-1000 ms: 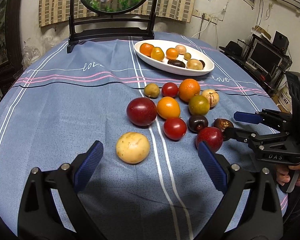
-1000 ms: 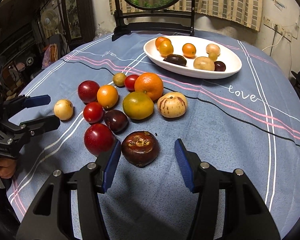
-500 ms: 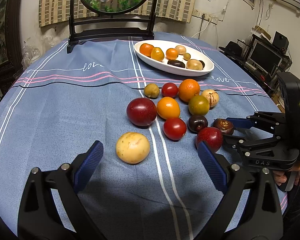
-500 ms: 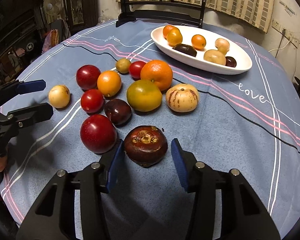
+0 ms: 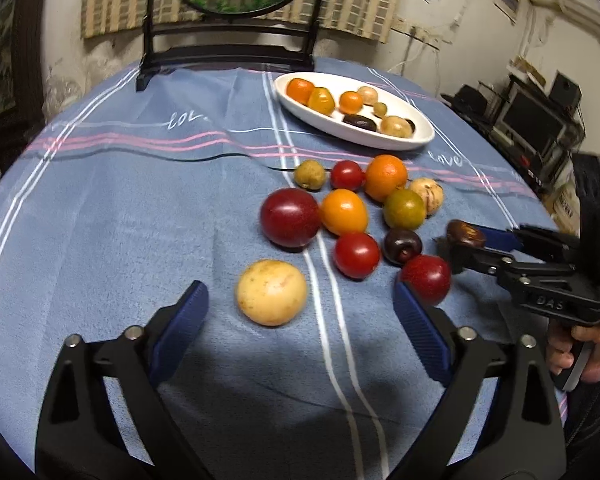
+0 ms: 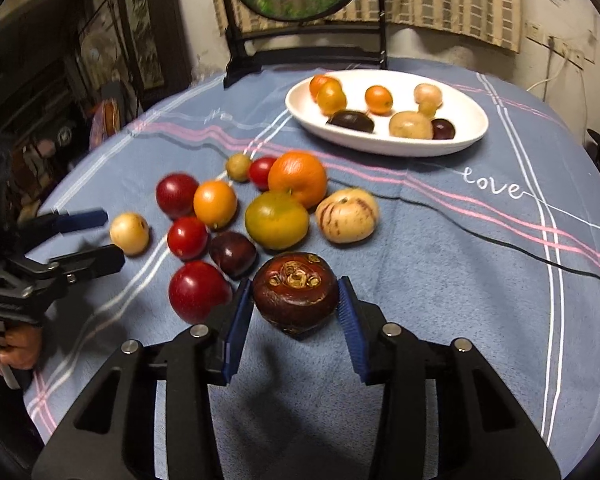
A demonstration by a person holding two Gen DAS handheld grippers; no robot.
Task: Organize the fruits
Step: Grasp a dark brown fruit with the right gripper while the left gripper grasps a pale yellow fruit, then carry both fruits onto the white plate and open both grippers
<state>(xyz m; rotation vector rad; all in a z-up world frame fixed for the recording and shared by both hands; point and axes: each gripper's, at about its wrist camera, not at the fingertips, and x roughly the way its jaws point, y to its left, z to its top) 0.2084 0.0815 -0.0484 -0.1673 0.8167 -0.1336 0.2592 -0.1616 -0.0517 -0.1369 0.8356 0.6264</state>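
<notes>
Sitting between the ribbed blue pads [image 6: 346, 312] of the right gripper [image 6: 296, 312] is a dark brown mangosteen [image 6: 296, 294], round and leathery with a pale rosette on its crown; the jaws have just been closing and both pads now press its sides (the fruit is near the table's front edge, low over the cloth). Just left of it lies a glossy red plum [image 6: 198, 290], and behind that a dark purple plum [image 6: 233, 254], a red tomato [image 6: 187, 237], a smooth orange fruit [image 6: 215, 203] and a green-yellow citrus [image 6: 277, 219]. A pebbled orange [image 6: 298, 178] and a pale, purple-striped melon [image 6: 347, 215] sit further back, towards the middle of the table.

The left gripper [image 5: 300, 312] hovers around a pale yellow, speckled round fruit [image 5: 271, 293], its jaws wide and just now narrowing, pads clear of the skin on both sides.

A white oval ceramic dish [image 6: 466, 136] holding several small fruits stands near the far edge. The table is covered by a soft blue cloth [image 6: 440, 280] with pink and white stripes.
</notes>
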